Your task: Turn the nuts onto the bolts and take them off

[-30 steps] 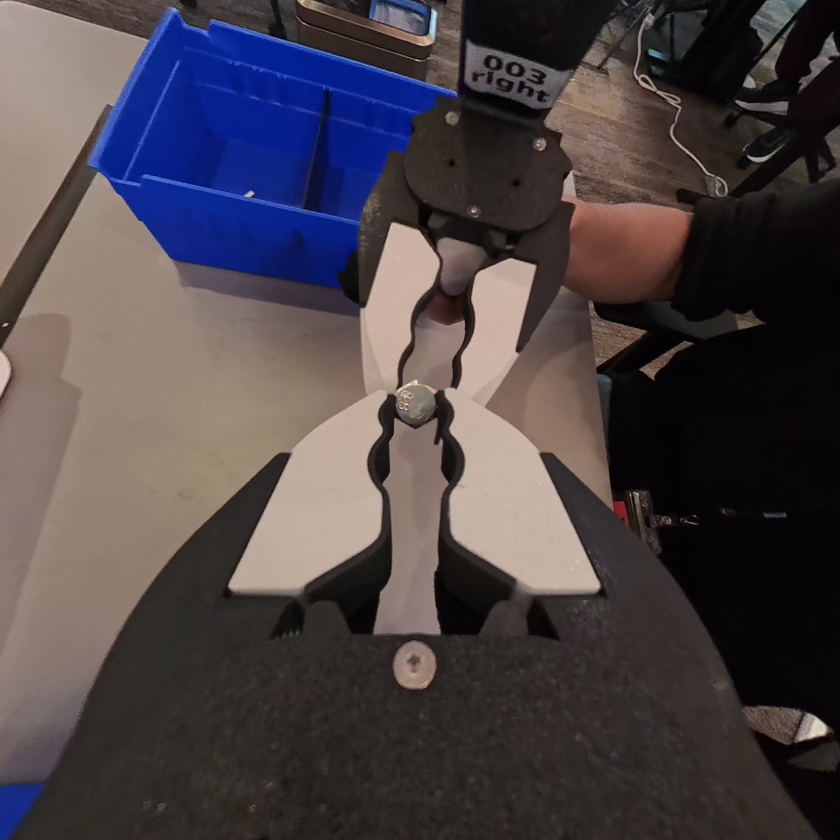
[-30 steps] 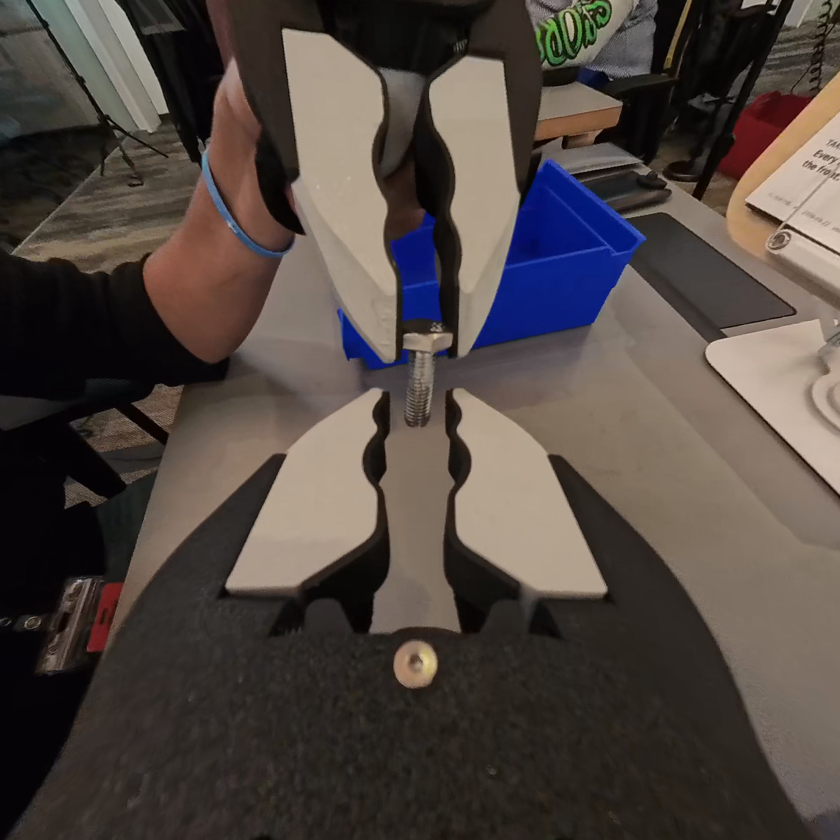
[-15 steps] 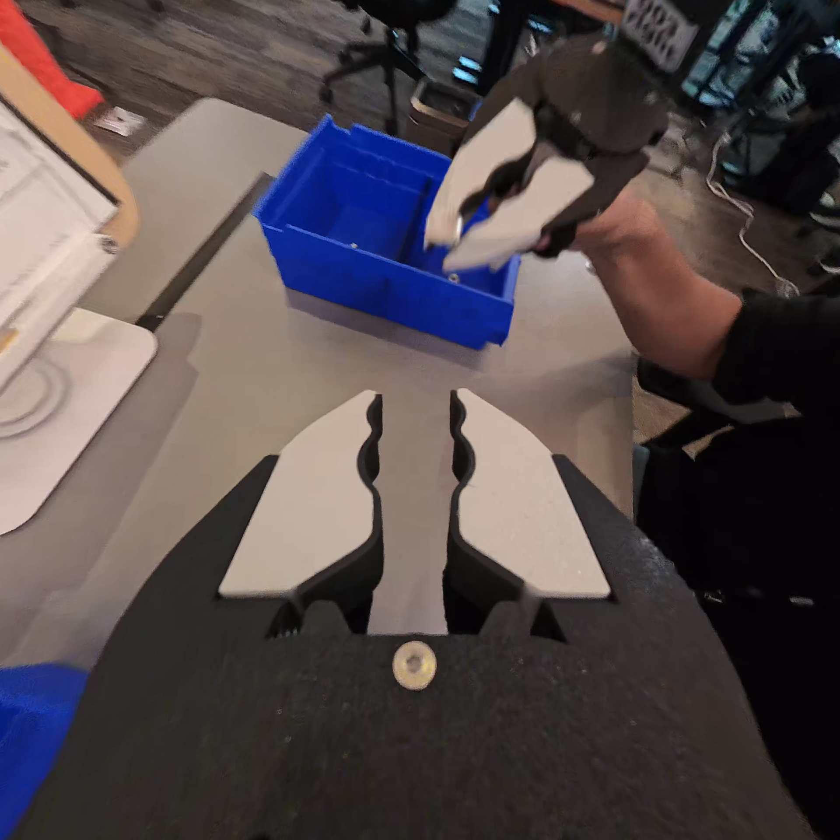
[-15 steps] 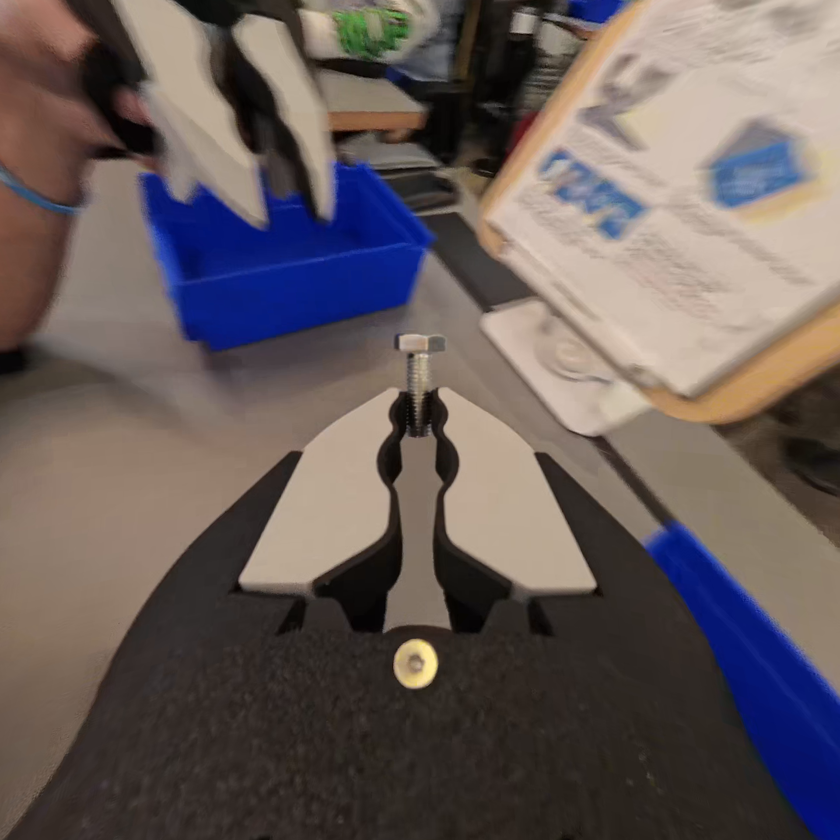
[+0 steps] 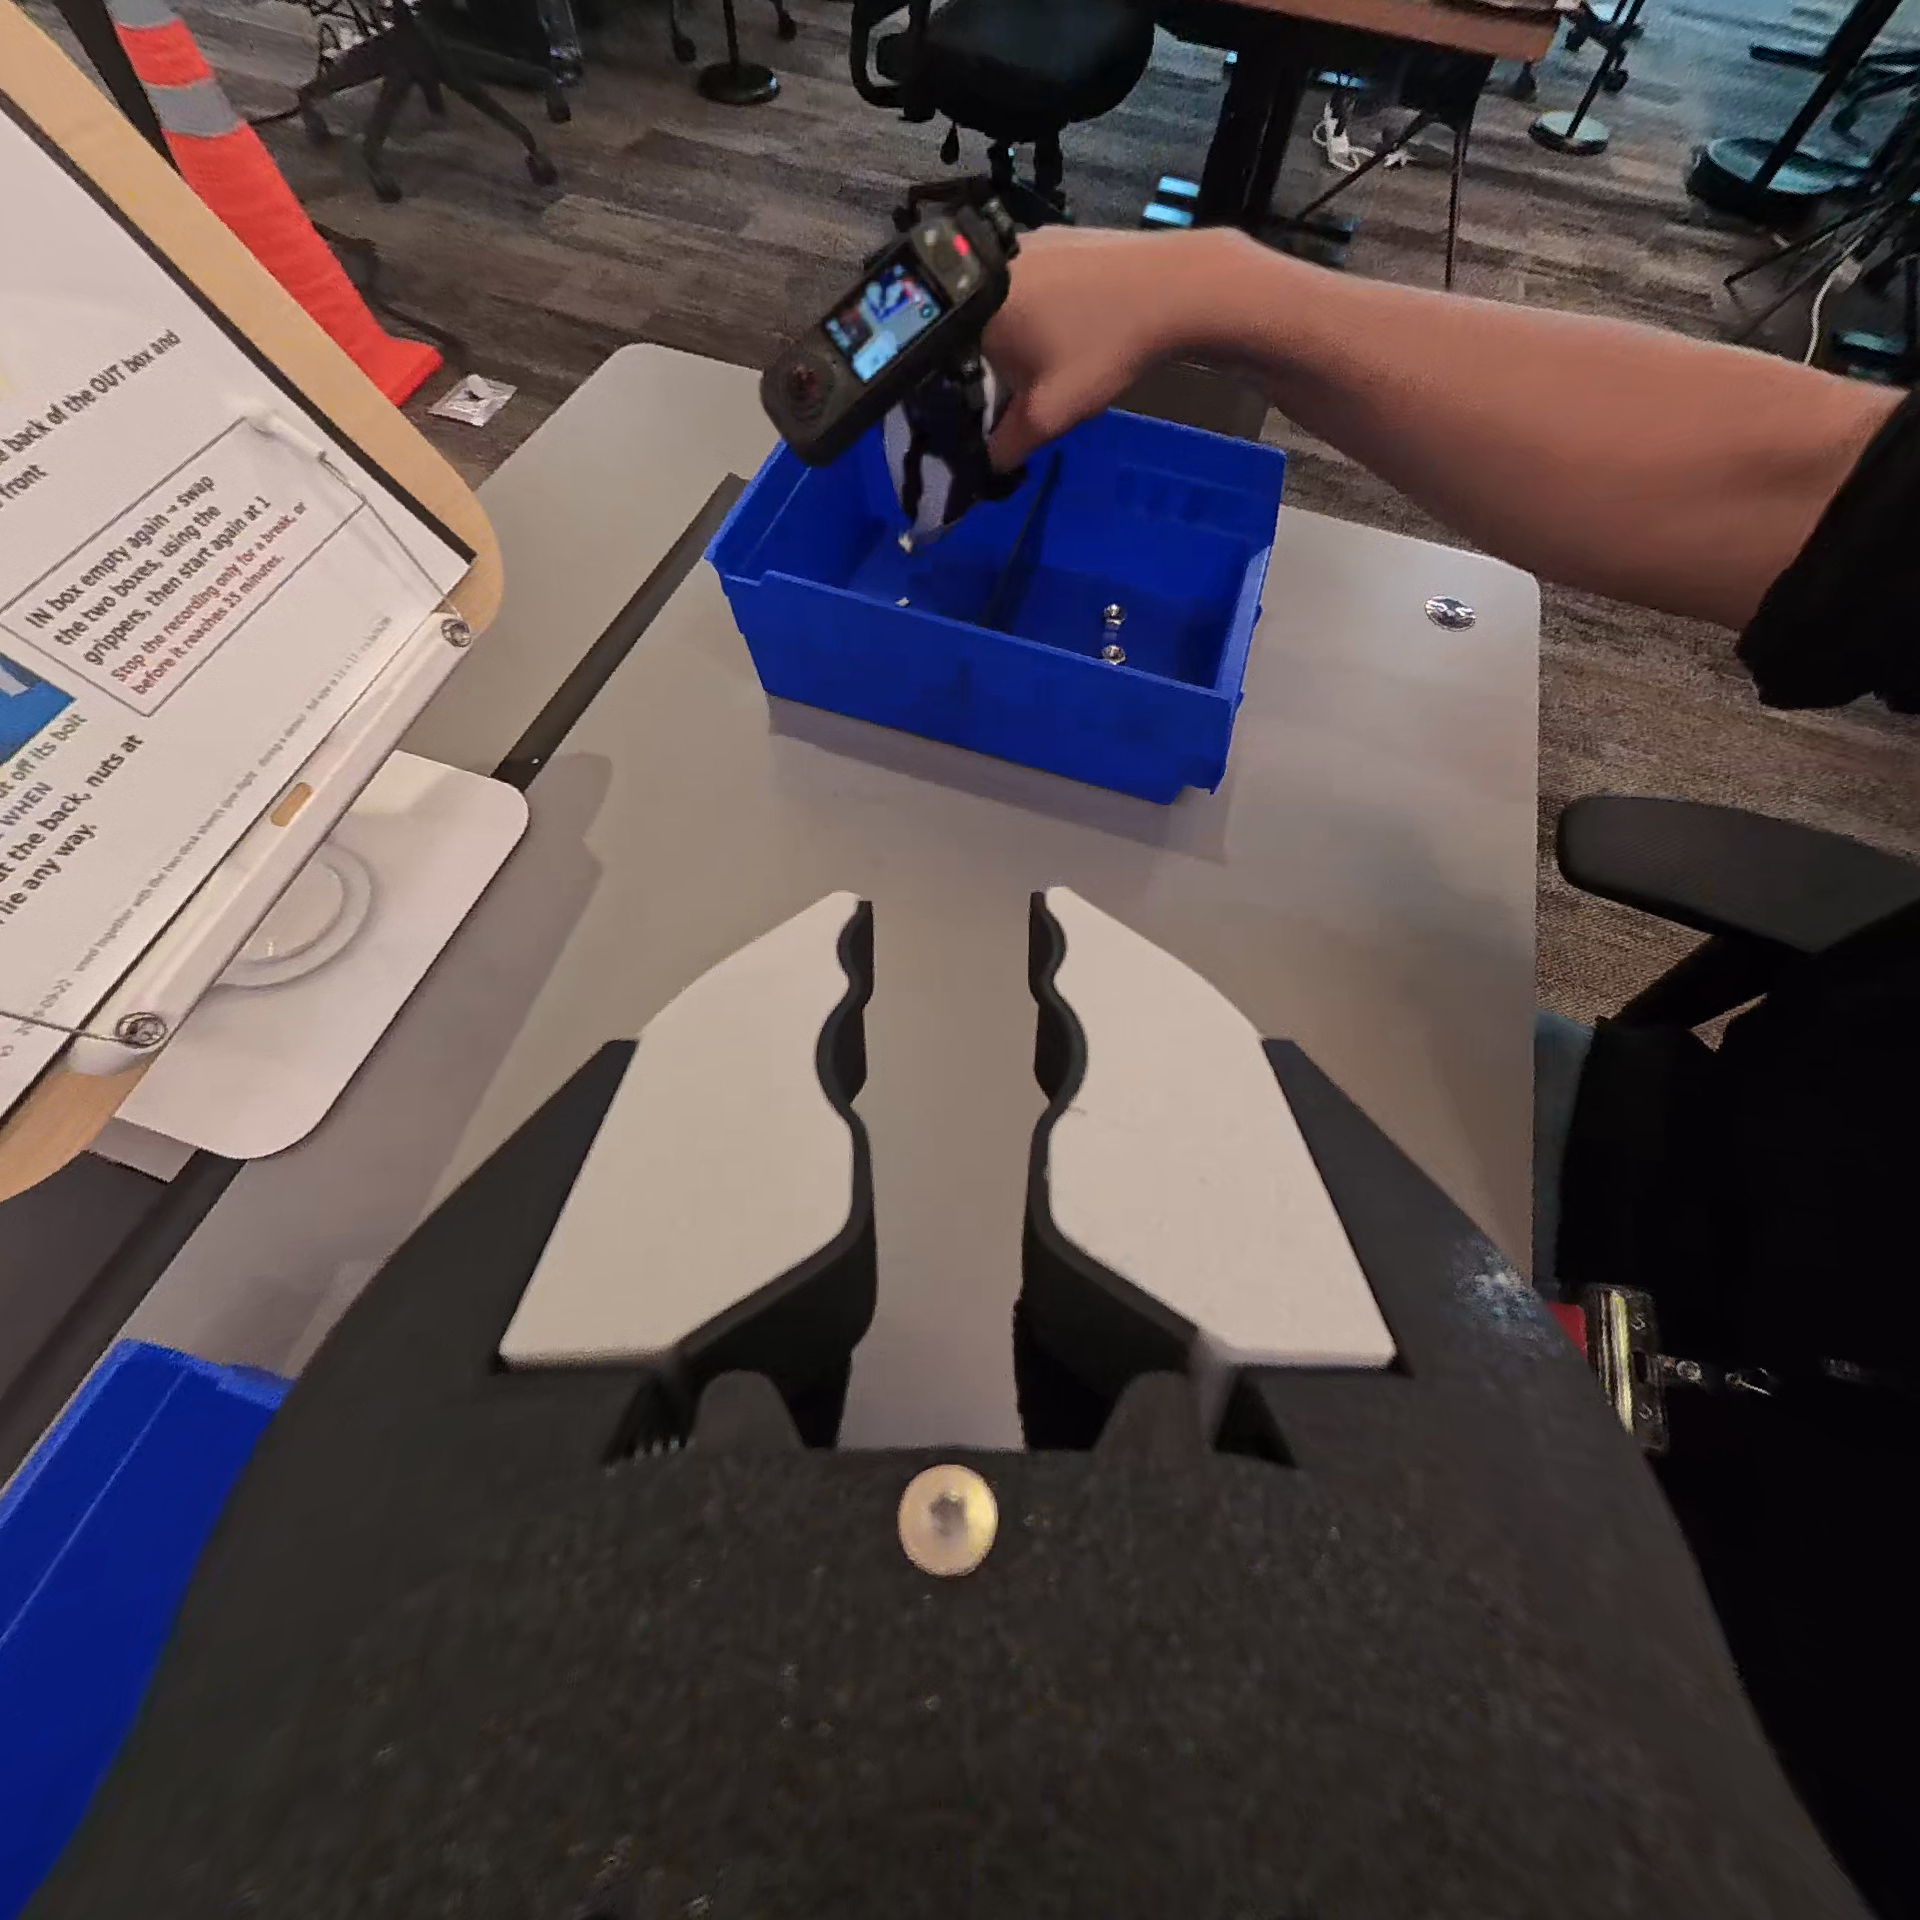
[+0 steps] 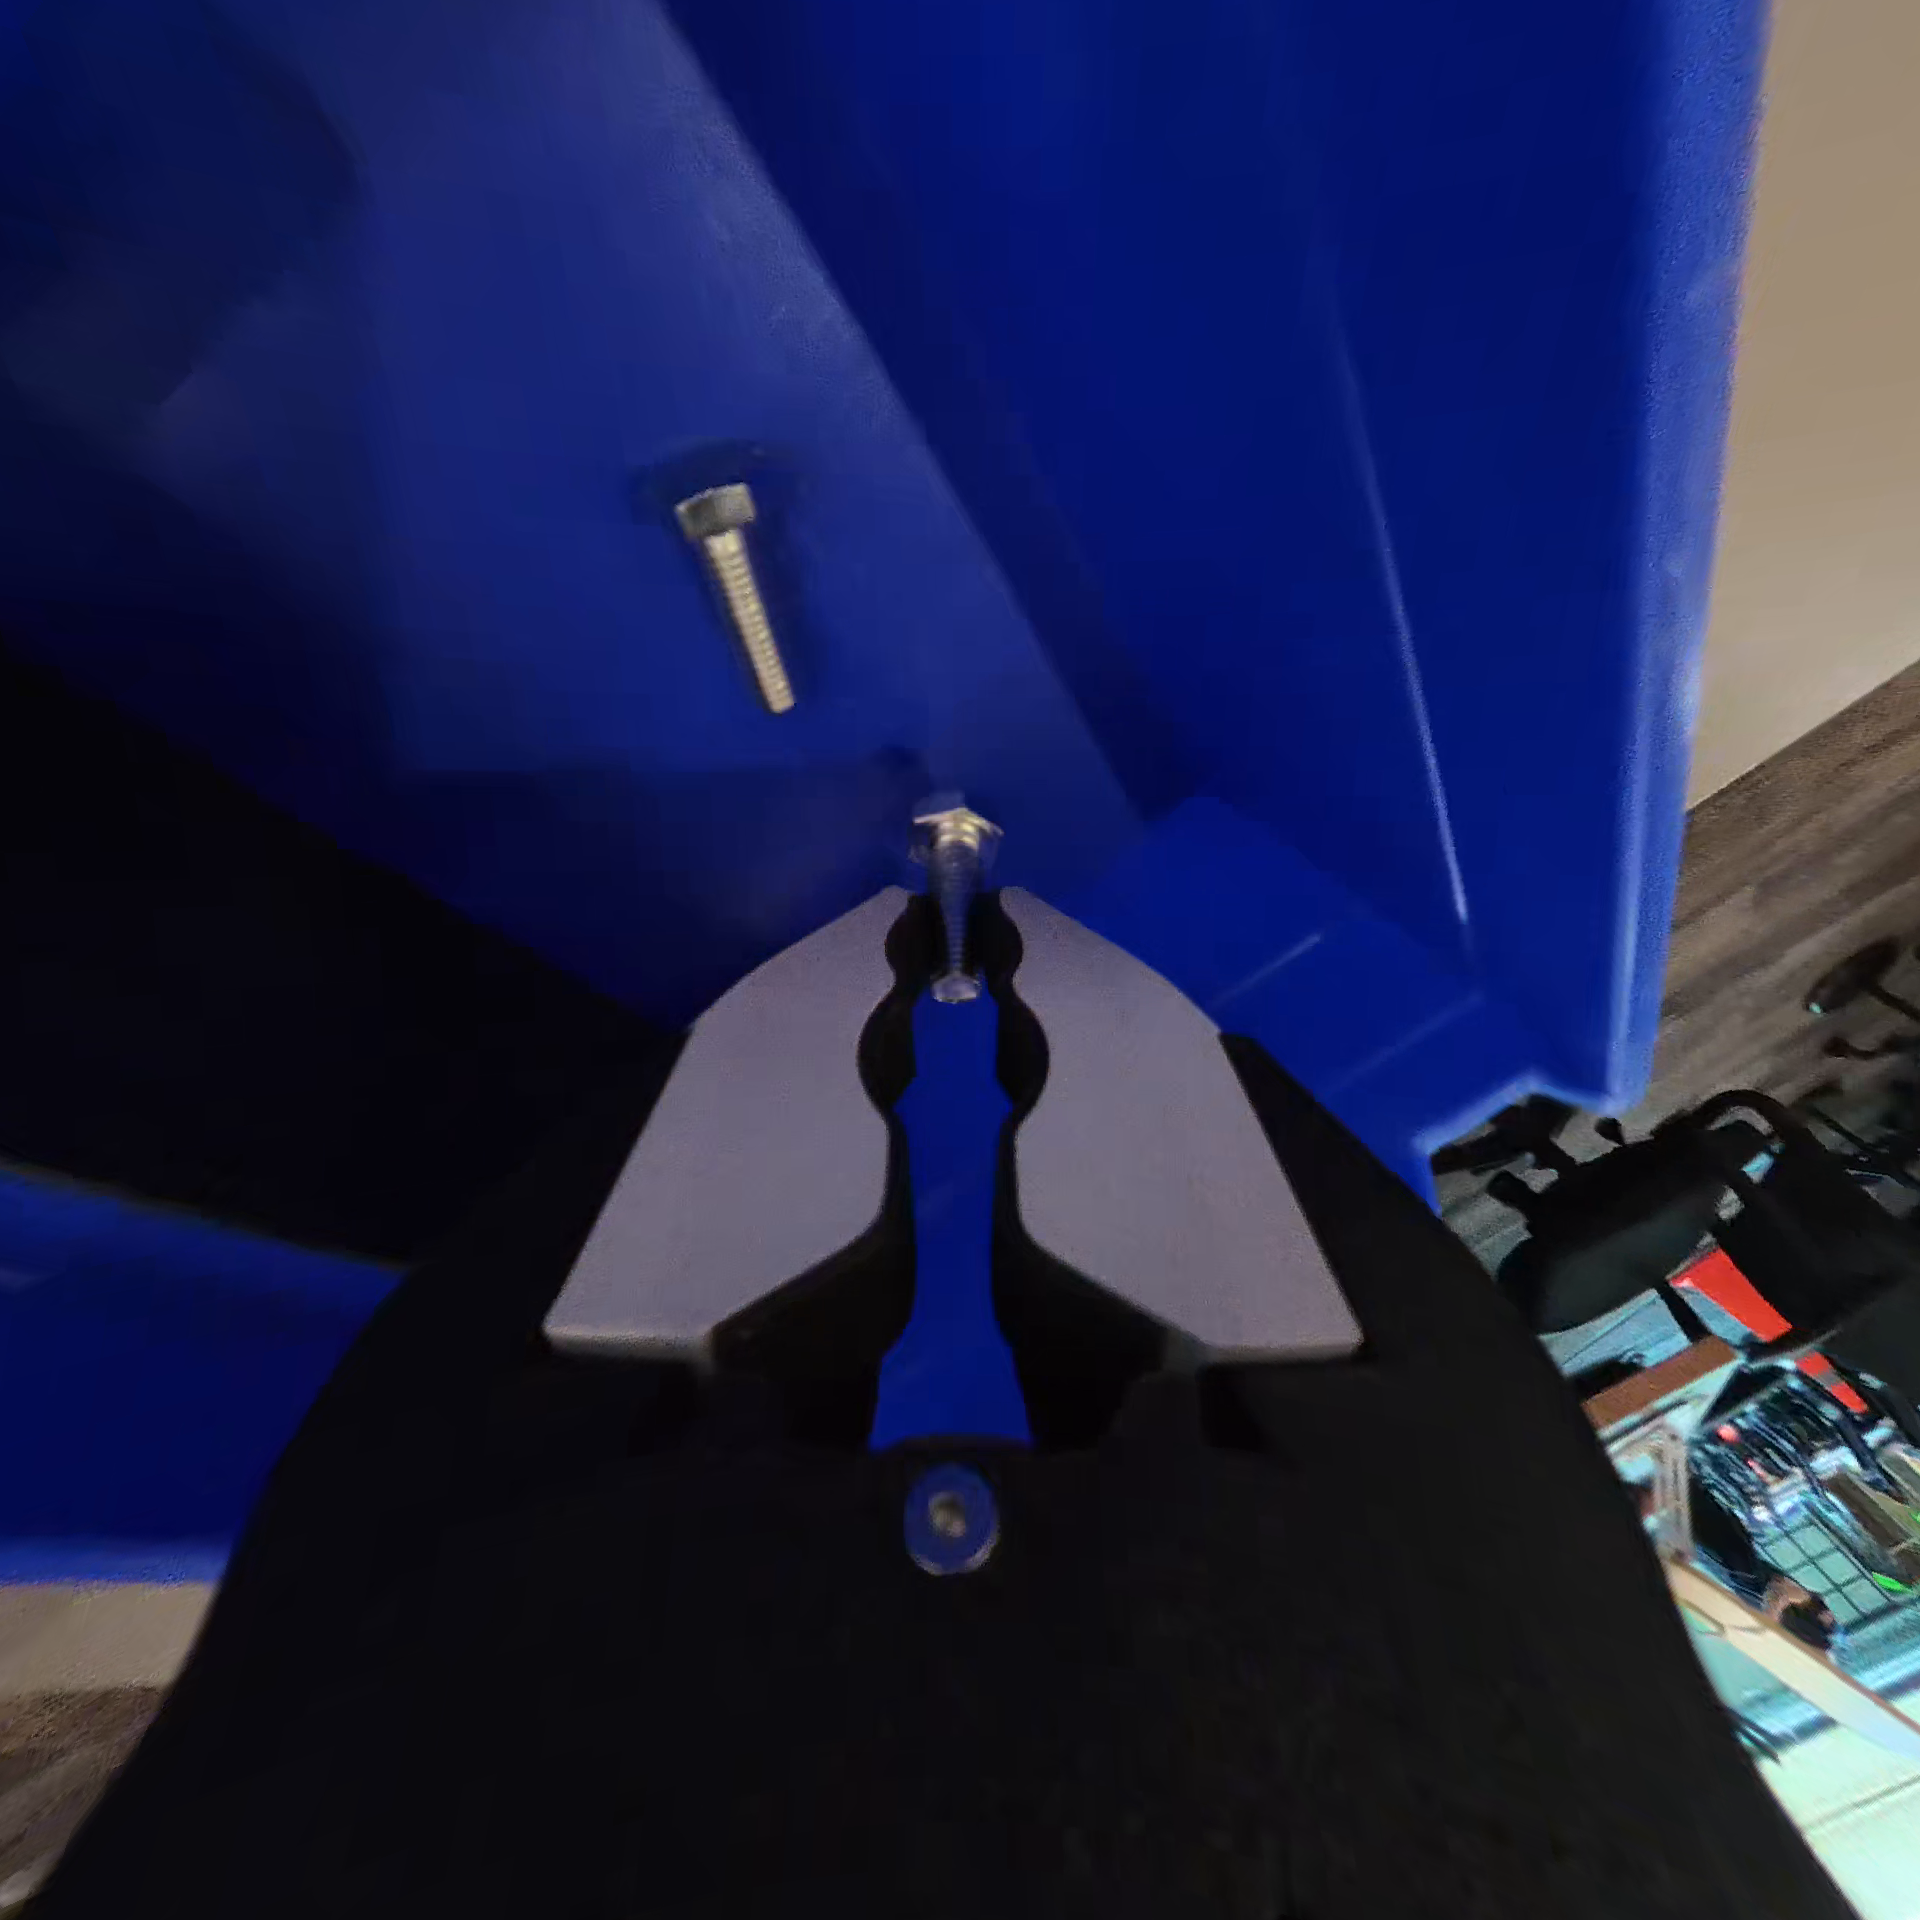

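My left gripper [image 5: 948, 914] is open and empty above the grey table [image 5: 935, 831]. My right gripper [image 6: 951, 902] is shut on a silver bolt [image 6: 953, 883], head forward, inside the left compartment of the blue bin [image 6: 1195, 436]. It also shows in the left wrist view [image 5: 914, 530], reaching down into the bin [image 5: 997, 686]. A second bolt [image 6: 740, 597] lies on the bin floor just beyond. Two nuts [image 5: 1112, 632] lie in the bin's right compartment, past a dark divider [image 5: 1023, 551].
A tilted instruction board [image 5: 187, 582] on a white stand [image 5: 343, 935] is at the left. Another blue bin's corner [image 5: 94, 1538] is at the near left. An orange cone [image 5: 260, 208] and office chairs stand on the floor beyond the table. The left gripper's tips are roughly 45 cm from the right gripper's.
The left gripper let go of the bolt and drew back, open. The right gripper closed on the bolt, carried it away and lowered it into the blue bin.
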Motion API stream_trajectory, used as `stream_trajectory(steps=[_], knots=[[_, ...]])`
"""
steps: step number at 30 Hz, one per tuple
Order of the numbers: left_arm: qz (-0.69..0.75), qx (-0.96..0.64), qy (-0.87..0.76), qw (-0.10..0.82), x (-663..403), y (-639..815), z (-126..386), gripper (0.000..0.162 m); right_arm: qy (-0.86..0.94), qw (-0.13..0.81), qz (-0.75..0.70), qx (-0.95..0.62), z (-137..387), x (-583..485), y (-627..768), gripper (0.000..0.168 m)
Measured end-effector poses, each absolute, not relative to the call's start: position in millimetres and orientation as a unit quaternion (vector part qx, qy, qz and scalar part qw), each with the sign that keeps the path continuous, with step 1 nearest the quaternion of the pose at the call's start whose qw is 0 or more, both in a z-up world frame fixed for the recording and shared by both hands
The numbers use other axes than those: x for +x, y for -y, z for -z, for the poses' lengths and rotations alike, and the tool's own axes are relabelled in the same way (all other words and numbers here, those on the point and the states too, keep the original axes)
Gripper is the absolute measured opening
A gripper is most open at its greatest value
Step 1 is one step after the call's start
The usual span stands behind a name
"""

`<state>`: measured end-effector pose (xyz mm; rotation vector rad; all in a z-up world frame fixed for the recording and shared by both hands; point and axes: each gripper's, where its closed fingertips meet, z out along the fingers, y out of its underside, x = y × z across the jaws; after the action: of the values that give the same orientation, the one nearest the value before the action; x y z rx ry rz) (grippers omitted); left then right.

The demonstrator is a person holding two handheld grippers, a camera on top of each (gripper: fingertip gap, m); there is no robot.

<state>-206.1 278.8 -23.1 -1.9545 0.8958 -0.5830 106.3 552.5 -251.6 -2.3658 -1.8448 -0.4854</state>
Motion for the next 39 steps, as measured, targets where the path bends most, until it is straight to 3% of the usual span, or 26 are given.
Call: stream_trajectory(steps=[5,11,17,23,28,32,36,39], knots=[[0.235,-0.782,-0.314,0.484,-216,-295,11,0.023,0.613,0.053,0.164,-0.771,270,104,-562,0.01],[0.25,-0.795,-0.31,0.457,-219,-300,24,0.023,0.614,0.023,0.17,-0.77,274,114,-559,0.011],[0.241,-0.798,-0.327,0.445,-213,-299,31,0.023,0.607,0.041,0.147,-0.78,272,115,-559,0.029],[0.238,-0.802,-0.331,0.437,-210,-301,37,0.023,0.567,0.207,0.102,-0.79,192,96,-549,0.032],[0.242,-0.797,-0.333,0.441,-200,-301,40,0.023,0.502,0.443,-0.144,-0.729,106,3,-467,0.032],[0.225,-0.805,-0.297,0.461,-199,-293,50,0.028,0.451,0.475,-0.333,-0.678,82,-47,-376,0.042],[0.2,-0.8,-0.207,0.527,-218,-255,57,0.031,0.426,0.496,-0.375,-0.657,92,-49,-313,0.042],[0.168,-0.808,-0.164,0.54,-230,-212,89,0.032,0.413,0.499,-0.389,-0.655,117,-36,-273,0.042]])
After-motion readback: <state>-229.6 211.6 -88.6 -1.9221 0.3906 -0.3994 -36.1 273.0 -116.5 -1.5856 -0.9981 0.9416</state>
